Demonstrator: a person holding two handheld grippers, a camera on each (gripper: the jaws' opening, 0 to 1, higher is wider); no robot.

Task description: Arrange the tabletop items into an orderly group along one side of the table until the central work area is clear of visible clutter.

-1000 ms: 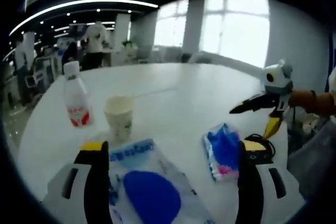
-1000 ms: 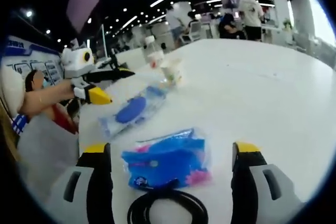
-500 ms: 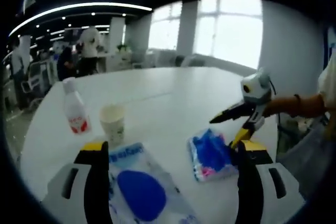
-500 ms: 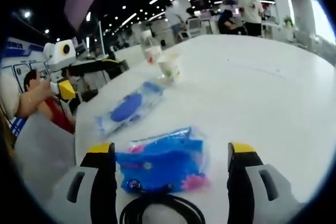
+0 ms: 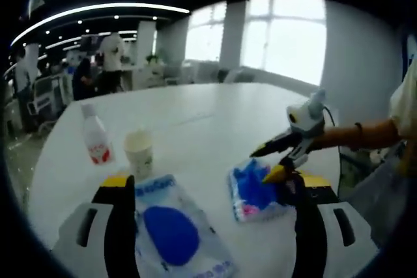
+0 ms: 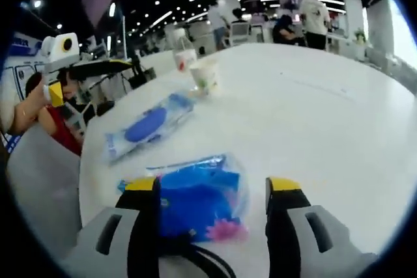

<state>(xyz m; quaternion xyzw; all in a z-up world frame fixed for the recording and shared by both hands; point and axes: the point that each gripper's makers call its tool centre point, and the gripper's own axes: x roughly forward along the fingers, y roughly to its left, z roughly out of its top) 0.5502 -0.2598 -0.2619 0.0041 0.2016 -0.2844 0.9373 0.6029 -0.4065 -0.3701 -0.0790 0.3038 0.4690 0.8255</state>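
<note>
Tabletop items lie scattered on the near part of a white table [image 5: 215,128]: a small white bottle [image 5: 94,136] with a red label stands upright, a paper cup [image 5: 139,154] stands just beside it, a long clear packet with a blue oval [image 5: 171,232] lies flat near the cup, and a blue packet with pink marks [image 5: 255,188] lies apart from it toward the table's edge. In the left gripper view, the left gripper [image 5: 212,190] hangs over the long packet with its yellow-tipped jaws wide apart and nothing between them, while the right gripper [image 5: 270,161] comes in from the right, its jaws parted over the blue packet, the lower yellow tip touching or just above it; I cannot tell which. In the right gripper view, the right gripper [image 6: 212,190] has its jaws spread on either side of the blue packet [image 6: 195,196], not closed on it, with a black cable [image 6: 195,262] looped at the bottom between them. Beyond lie the long packet [image 6: 146,125], the cup [image 6: 204,76] and the bottle [image 6: 184,56]. The left gripper [image 6: 98,69] shows at the left, held in a hand [image 6: 29,105]. People [image 6: 313,21] stand in the background.
</note>
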